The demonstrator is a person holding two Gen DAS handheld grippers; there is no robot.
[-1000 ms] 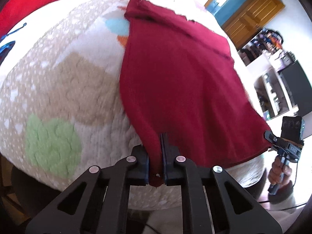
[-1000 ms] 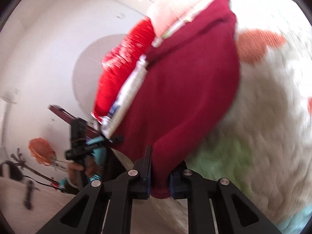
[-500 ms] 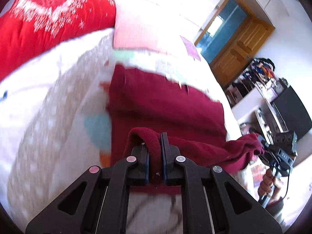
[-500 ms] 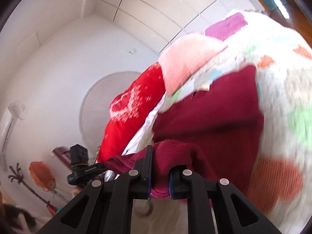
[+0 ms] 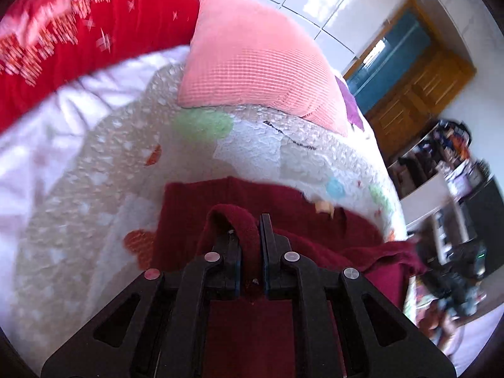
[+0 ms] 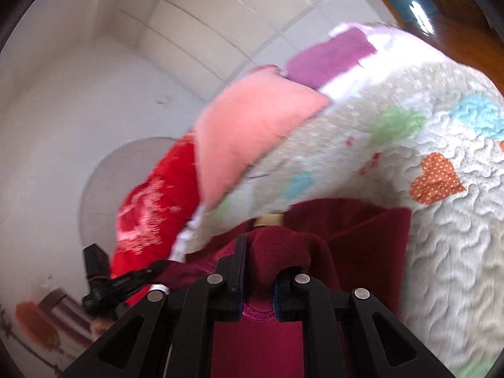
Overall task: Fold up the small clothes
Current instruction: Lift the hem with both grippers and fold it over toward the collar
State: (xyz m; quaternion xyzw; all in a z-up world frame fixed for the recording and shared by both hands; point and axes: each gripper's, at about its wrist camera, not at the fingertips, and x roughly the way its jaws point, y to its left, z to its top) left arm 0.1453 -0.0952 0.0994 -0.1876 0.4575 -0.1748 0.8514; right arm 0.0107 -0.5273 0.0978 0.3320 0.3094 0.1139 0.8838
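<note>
A dark red garment (image 5: 186,220) lies on a quilted bedspread (image 5: 78,189). My left gripper (image 5: 252,236) is shut on one bottom corner of it, held over the garment's upper part. My right gripper (image 6: 258,261) is shut on the other bottom corner of the garment (image 6: 371,242). The lifted hem hangs between the two grippers and doubles the cloth over itself. The collar with its tan label (image 6: 269,220) shows just beyond the right gripper. The right gripper also shows at the right edge of the left wrist view (image 5: 453,271).
A pink pillow (image 5: 252,63) and a red pillow (image 5: 78,31) lie at the head of the bed, beyond the garment. A wooden door (image 5: 415,78) and cluttered shelves (image 5: 447,157) stand at the right. The bed edge drops off at the right.
Both grippers have carried the garment's bottom corners up off the near bed edge and forward toward the collar. The lower half now lies folded over the upper half.
</note>
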